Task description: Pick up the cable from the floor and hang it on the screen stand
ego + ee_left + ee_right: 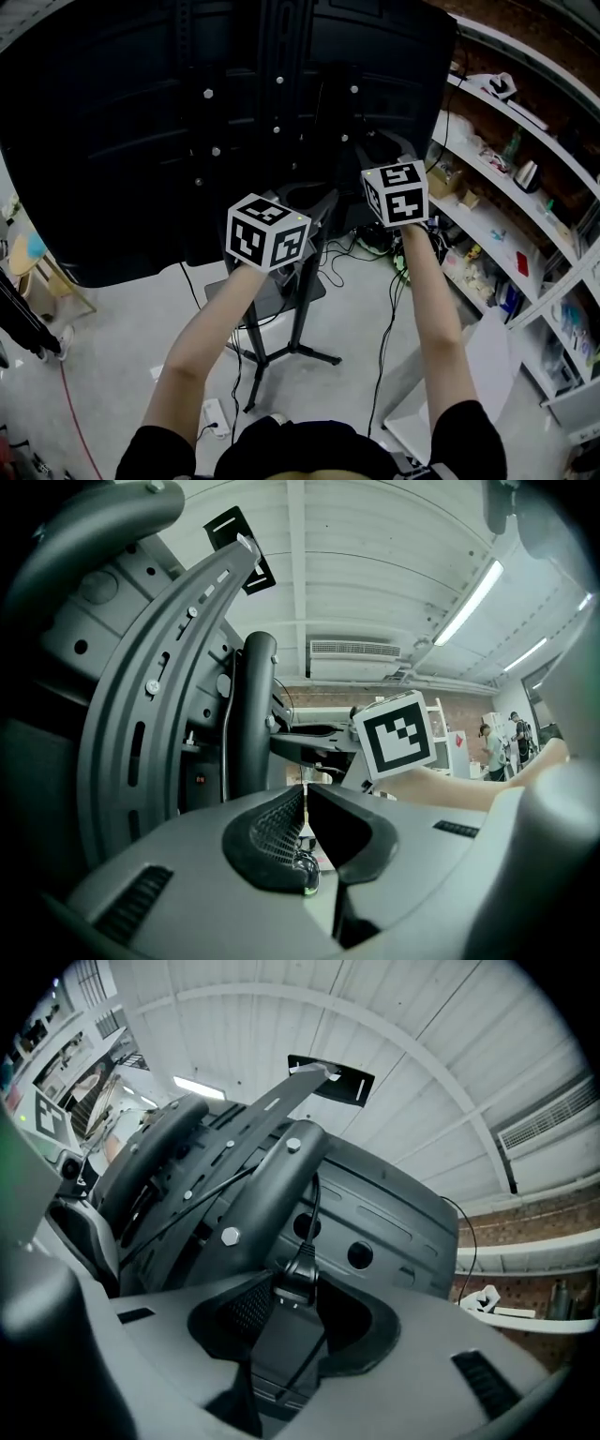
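Head view: the left arm (202,337) and the right arm (436,319) reach out to the back of a big black screen (103,141) on its stand (299,319). Left gripper view: the left gripper (305,794) has its jaws squeezed together, and the stand's grey bars are just ahead. Right gripper view: the right gripper (295,1290) pinches the black plug (294,1279) of the cable (313,1204). The cable is thin and black, and it runs up from the plug along the stand's post
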`<state>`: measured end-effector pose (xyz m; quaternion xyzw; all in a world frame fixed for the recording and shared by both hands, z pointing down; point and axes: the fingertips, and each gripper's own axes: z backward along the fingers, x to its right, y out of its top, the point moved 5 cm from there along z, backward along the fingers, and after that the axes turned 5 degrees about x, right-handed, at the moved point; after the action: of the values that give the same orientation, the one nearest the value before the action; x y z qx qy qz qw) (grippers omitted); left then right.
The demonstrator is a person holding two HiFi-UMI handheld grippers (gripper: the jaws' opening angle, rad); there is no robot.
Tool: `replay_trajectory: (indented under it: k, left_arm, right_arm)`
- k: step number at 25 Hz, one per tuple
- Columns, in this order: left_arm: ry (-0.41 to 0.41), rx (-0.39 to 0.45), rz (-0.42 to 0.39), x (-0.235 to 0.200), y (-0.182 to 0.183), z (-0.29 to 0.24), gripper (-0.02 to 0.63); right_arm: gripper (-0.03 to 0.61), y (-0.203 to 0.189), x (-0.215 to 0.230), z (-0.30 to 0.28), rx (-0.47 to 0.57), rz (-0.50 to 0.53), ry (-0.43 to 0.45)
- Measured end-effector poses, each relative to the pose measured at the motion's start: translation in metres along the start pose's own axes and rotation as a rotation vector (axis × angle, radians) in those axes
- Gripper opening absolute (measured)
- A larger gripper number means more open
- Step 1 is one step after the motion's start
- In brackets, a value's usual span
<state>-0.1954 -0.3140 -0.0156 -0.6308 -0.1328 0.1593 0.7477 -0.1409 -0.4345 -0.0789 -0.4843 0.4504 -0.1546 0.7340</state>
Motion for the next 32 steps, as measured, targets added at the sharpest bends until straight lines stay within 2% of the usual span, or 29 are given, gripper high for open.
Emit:
replay_trajectory:
  k: [7, 13, 20, 24, 27, 32]
  left_arm:
    - [-0.012, -0.002, 0.005, 0.006, -0.014, 0.007, 0.018]
    - [-0.018, -0.01, 0.04, 0.022, -0.035, 0.012, 0.018]
    - [-0.026, -0.017, 0.094, 0.044, -0.058, 0.011, 0.018]
    - [-0.024, -0.008, 0.117, 0.059, -0.069, 0.013, 0.018]
    - [-0.025, -0.011, 0.104, 0.07, -0.078, 0.013, 0.018]
    - [-0.041, -0.028, 0.068, 0.092, -0.101, 0.011, 0.018]
  right_arm:
    - [0.181, -0.011, -0.011, 0.013, 0.036, 0.054, -0.071]
    - [0.187, -0.031, -0.024, 0.039, 0.025, 0.014, -0.067]
    - [0.186, -0.06, -0.027, 0.08, 0.0, -0.104, -0.064]
    - [0.186, -0.077, -0.026, 0.108, 0.011, -0.228, -0.087]
    - [0.186, -0.084, -0.03, 0.129, 0.038, -0.311, -0.103]
    - [0.184, -0.09, -0.052, 0.16, 0.076, -0.373, -0.121]
